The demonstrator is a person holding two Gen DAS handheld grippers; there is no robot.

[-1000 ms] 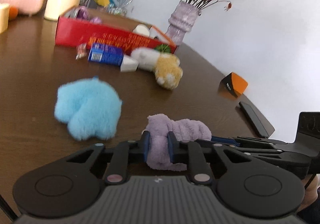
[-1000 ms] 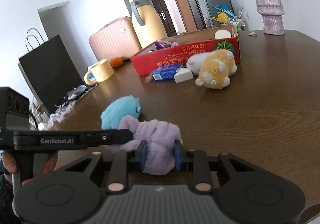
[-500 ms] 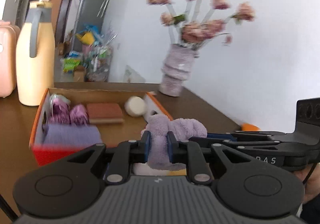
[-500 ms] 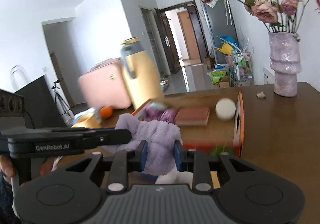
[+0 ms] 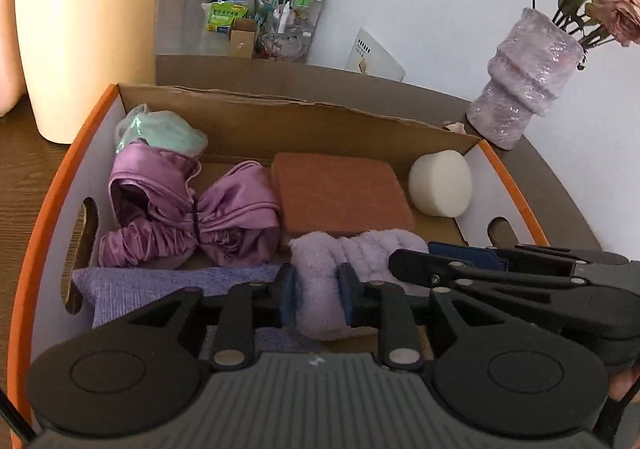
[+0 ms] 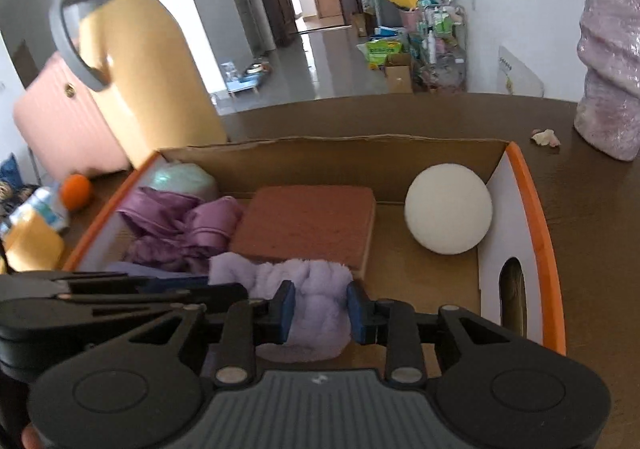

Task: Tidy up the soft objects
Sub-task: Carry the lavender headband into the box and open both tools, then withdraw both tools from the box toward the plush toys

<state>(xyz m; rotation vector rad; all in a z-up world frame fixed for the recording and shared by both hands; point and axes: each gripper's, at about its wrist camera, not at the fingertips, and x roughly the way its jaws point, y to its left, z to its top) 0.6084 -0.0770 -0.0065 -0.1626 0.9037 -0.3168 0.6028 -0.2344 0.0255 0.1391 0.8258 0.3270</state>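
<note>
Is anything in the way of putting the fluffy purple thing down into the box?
Nothing visible blocks it. The fluffy purple cloth hangs over the open box between the fingers of both the left gripper and right gripper, whose jaws are opening. Bare cardboard floor lies in front of the brown pad, beside the white sponge.

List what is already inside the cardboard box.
Inside the cardboard box: a mint cloth, purple satin fabric, a rust pad, a white sponge and a lavender towel. The held fluffy cloth hides the near floor.

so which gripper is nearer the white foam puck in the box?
Right. The right gripper sits beside the left gripper, on the white foam puck's side; both hold the lilac plush, jaws opening.
</note>
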